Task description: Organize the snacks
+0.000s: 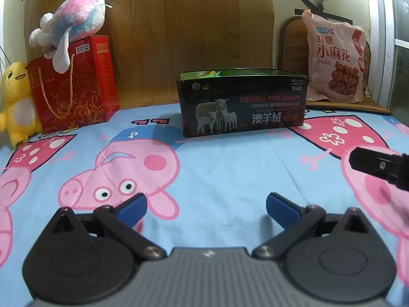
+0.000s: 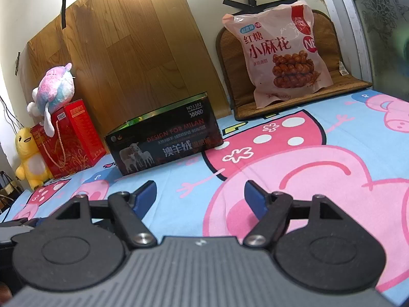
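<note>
A black open-top box (image 1: 242, 102) printed with sheep stands on the cartoon-pig sheet, with something green showing at its rim; the box (image 2: 163, 143) also shows in the right wrist view. A large pink snack bag (image 1: 334, 58) of twisted dough sticks leans upright on a brown mat at the back right, and this bag (image 2: 283, 51) is seen in the right wrist view too. My left gripper (image 1: 206, 206) is open and empty, low over the sheet and well short of the box. My right gripper (image 2: 200, 195) is open and empty as well. One black tip of the right gripper (image 1: 375, 165) enters the left view.
A red gift bag (image 1: 74, 87) with a pink-blue plush (image 1: 74, 23) on top and a yellow plush (image 1: 18, 102) stand at the back left. A wooden board (image 1: 189, 25) leans on the wall behind. A brown mat (image 2: 281, 102) lies under the snack bag.
</note>
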Motion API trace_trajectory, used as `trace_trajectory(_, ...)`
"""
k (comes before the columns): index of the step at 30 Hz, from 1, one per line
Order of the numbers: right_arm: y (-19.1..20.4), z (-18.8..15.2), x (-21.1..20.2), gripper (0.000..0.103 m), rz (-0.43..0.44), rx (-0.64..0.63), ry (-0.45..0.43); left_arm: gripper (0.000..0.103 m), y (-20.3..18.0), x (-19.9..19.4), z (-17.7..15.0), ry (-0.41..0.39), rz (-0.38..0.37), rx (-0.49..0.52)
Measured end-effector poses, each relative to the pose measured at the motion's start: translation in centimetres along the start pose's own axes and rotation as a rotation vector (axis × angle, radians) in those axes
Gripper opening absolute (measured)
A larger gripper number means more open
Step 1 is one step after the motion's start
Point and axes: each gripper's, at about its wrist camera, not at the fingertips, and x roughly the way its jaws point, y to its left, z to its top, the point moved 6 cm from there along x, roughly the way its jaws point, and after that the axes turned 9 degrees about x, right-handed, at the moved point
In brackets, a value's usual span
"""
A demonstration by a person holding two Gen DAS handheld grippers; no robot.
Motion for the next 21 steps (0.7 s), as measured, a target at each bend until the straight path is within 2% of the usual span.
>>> trace_trajectory(6,0.09,-0.05,-0.21,0.082,-0.007,0.003,-0.011,0.103,-0.05,0.03,-0.17,0.004,-0.036,-0.013)
trace_trajectory(21,0.02,-0.02,-0.17,0.082,-0.007,0.003,-0.011,0.103,0.07,-0.36,-0.07,-0.023,-0.061,-0.035)
